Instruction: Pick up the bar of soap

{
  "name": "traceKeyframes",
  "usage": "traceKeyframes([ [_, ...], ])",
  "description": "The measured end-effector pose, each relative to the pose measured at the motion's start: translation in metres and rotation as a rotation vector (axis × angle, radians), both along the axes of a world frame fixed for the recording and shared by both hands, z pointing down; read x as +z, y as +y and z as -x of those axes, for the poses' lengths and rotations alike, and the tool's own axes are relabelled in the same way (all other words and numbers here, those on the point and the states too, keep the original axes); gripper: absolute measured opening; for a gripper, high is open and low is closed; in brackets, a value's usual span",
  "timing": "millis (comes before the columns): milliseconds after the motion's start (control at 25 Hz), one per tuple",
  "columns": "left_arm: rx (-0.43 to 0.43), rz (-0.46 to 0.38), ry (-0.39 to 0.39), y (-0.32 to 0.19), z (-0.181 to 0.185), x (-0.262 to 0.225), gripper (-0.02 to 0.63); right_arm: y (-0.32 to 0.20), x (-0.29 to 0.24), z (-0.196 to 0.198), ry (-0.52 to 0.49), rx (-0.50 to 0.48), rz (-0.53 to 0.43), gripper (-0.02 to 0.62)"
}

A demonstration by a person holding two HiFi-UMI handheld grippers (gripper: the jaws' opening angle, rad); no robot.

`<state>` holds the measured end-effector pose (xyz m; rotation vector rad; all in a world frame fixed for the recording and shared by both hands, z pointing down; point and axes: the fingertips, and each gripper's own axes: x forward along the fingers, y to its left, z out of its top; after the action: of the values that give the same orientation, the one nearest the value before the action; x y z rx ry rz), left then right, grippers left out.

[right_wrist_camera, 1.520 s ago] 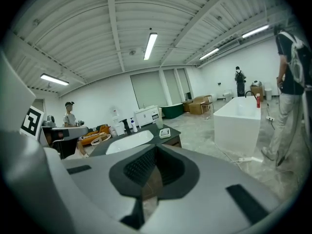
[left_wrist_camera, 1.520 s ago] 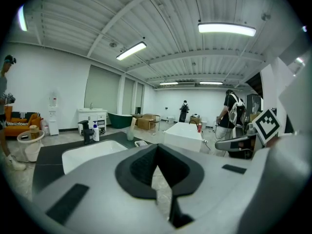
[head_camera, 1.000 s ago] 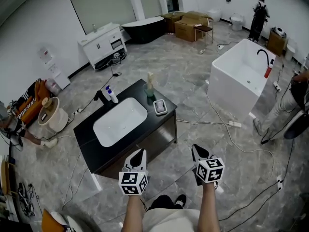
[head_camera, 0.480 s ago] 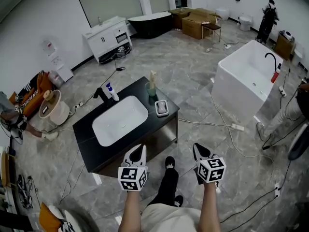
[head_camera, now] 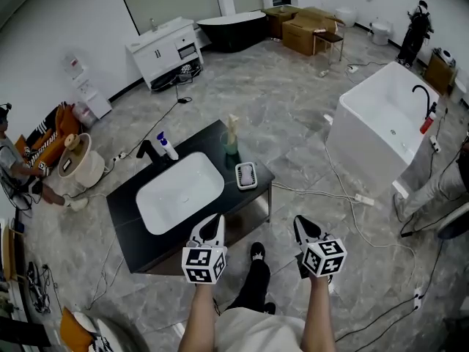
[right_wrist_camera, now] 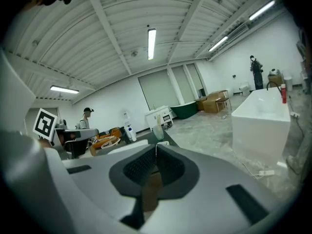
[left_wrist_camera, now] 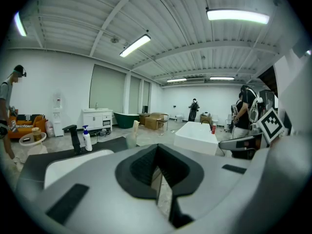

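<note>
A black table (head_camera: 123, 210) with an inset white sink (head_camera: 179, 193) stands on a grey marble floor (head_camera: 286, 108). Behind the sink sit a black faucet (head_camera: 149, 151) and, just beside it, a white pump bottle (head_camera: 167, 146). A white bathtub (head_camera: 381, 134) stands well apart to the right. A black bathtub (head_camera: 231, 29), a white cabinet (head_camera: 165, 50) and cardboard boxes (head_camera: 308, 37) line the far wall.

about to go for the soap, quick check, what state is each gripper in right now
Left gripper: closed, nothing between its jaws.
Right gripper: closed, nothing between its jaws.
</note>
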<state>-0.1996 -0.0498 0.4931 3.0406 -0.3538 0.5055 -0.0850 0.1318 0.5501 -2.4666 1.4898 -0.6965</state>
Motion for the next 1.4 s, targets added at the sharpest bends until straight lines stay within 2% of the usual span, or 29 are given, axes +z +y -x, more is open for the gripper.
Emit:
traceKeyframes([
  [200,-0.001,0.024,-0.008,-0.022,-0.043,-0.001,0.005,-0.024,-0.007,-0.032,0.021,-0.028,0.043,0.006],
  [400,0.000,0.048,0.003,-0.056,-0.076,-0.004,0.005,-0.058,-0.017,-0.058,-0.007,-0.048,-0.036,0.006],
  [1000,-0.032,0.133,-0.018,-0.157,-0.175,0.020,0.005,-0.155,-0.005,-0.156,-0.043,-0.069,0.002,0.006],
  [1240,0.037,0.153,-0.030,-0.160,-0.212,0.026,0.005,-0.171,-0.005,-0.197,-0.088,-0.024,-0.052,0.006],
  [1400,0.050,0.154,-0.041,-0.159,-0.224,0.033,0.005,-0.194,0.000,-0.204,-0.088,-0.073,-0.037,0.006],
])
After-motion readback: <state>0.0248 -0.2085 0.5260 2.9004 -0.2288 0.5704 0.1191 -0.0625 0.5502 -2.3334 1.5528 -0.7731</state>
